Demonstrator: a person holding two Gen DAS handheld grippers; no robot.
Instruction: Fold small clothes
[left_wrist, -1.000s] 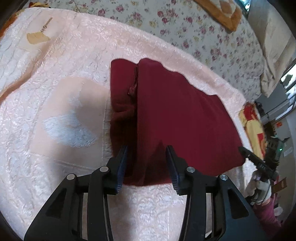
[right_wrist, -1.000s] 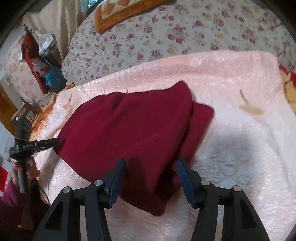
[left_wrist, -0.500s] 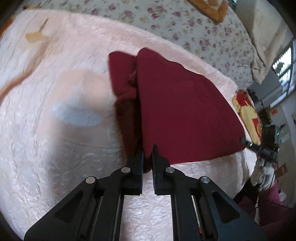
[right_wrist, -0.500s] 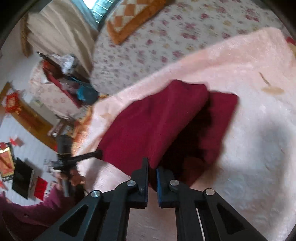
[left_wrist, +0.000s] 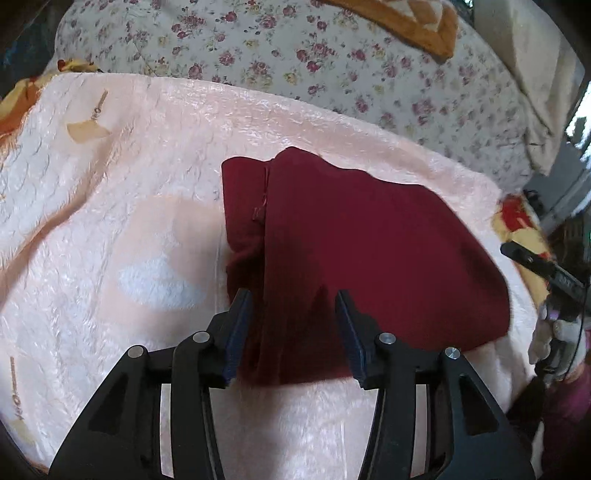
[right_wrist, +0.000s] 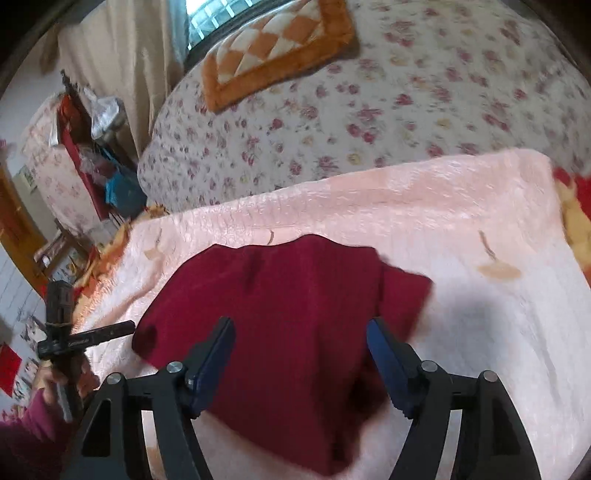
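Note:
A dark red garment (left_wrist: 369, 258) lies folded on a pale pink blanket (left_wrist: 110, 184); a second layer sticks out along its left side. It also shows in the right wrist view (right_wrist: 288, 314). My left gripper (left_wrist: 293, 328) is open, its fingers on either side of the garment's near edge. My right gripper (right_wrist: 301, 363) is open over the garment's near edge from the other side. Neither holds cloth.
A floral quilt (right_wrist: 369, 110) covers the bed behind the blanket, with an orange checked cushion (right_wrist: 273, 48) on it. The other handheld gripper shows at the frame edge (left_wrist: 543, 269) (right_wrist: 85, 338). Cluttered furniture (right_wrist: 92, 155) stands beside the bed.
Both grippers were open a second ago, shut on the garment's edge half a second ago, and are open again now. The garment lies flatter.

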